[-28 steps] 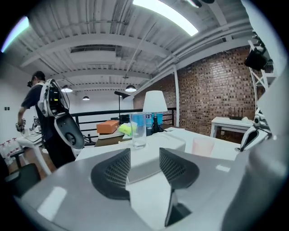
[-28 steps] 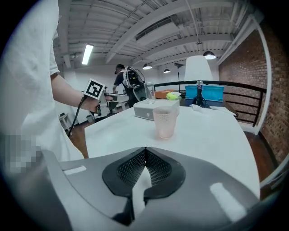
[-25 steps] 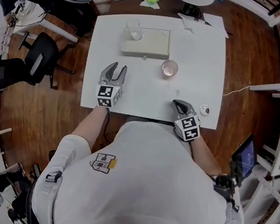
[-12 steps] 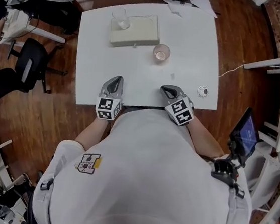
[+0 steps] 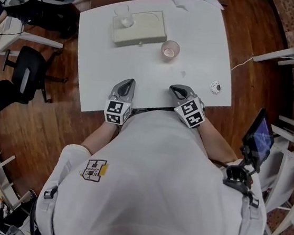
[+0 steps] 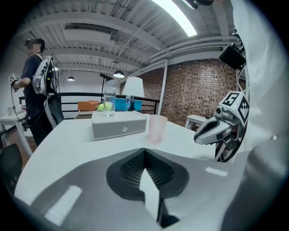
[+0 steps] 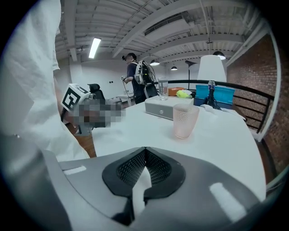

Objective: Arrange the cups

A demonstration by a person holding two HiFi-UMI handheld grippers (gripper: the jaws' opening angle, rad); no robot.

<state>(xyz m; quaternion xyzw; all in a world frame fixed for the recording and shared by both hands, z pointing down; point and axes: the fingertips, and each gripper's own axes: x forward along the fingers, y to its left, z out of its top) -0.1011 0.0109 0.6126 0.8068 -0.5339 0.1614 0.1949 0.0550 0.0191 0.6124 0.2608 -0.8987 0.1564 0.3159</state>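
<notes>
Room: brick-walled loft with a wooden floor (image 5: 57, 108); a white table (image 5: 142, 71) stands in the middle, and someone with a backpack (image 7: 137, 72) stands off in the background.
Cups: a pink tumbler (image 5: 169, 50) stands upright on the tabletop, just beside the near right corner of a grey box (image 5: 144, 29). A clear glass (image 5: 124, 15) stands upright on top of that box, at its far left corner.
Also on the table: a small round white object (image 5: 215, 87) lies near the right edge, well apart from both cups.
Risk: the glass sits high and close to the box's corner. A sideways nudge from a jaw tip or a hurried lift could tip it off, to the table or the floor. The tumbler looks light, so a jaw that catches its rim rather than its wall may knock it over or push it away. With both pairs of jaws together, either gripper arriving like this would shove a cup rather than take hold of it.
Left gripper (image 5: 128, 84): jaws pressed together with nothing between them. It sits at the table's near edge, close to the wearer's body, nose tilted down and aimed across the table.
Right gripper (image 5: 176, 89): also closed and empty. It is level with its partner at the near edge, tipped downward and facing the tumbler.
Progress: neither cup is touched; the arranging looks to me not yet under way.
</notes>
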